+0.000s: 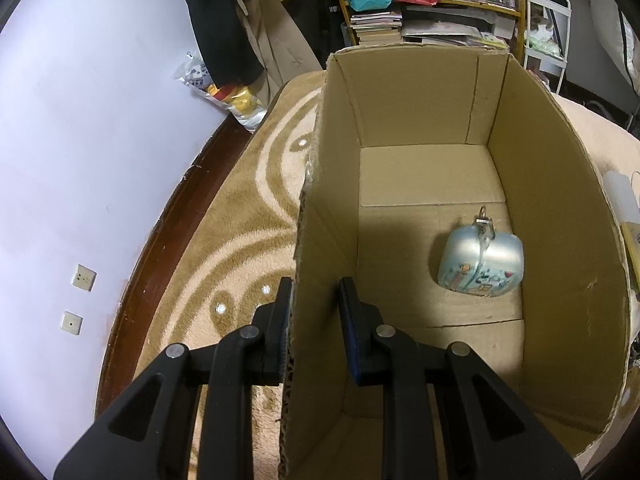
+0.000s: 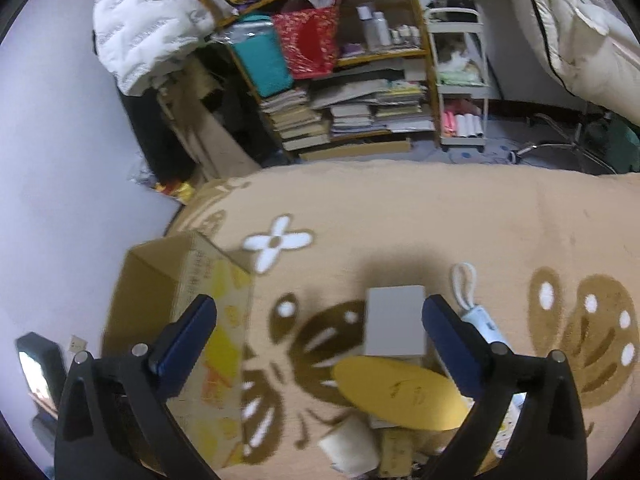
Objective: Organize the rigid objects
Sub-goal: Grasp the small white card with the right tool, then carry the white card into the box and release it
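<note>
The left gripper (image 1: pixel 315 304) straddles the left wall of the cardboard box (image 1: pixel 320 240), one finger outside and one inside. The outer pad lies against the cardboard; the inner one stands a little off it, so the wall sits between the jaws without being firmly pinched. Inside the box, on its floor toward the right wall, lies a small pale blue tin (image 1: pixel 480 264) with a printed pattern and a metal clasp at its top. The rest of the box floor is bare cardboard. The box stands on a beige carpet (image 1: pixel 240 240) with brown swirls, near the carpet's left edge, where a dark wooden floor strip meets a pale wall.

The right gripper (image 2: pixel 318 332) hangs spread wide above the carpet, holding nothing. Between its fingers, on the carpet, lies a small grey box (image 2: pixel 395 320). Just nearer the camera sits a yellow oval board (image 2: pixel 400 396), overlapping a few other small items that are too blurred to tell. Beside the right finger lies a light blue object with a white loop (image 2: pixel 476 312). The cardboard box (image 2: pixel 180 312) shows at the left, with yellow print on its side. Beyond the carpet's far edge stands a shelf (image 2: pixel 352 92) crowded with books and bags.
</note>
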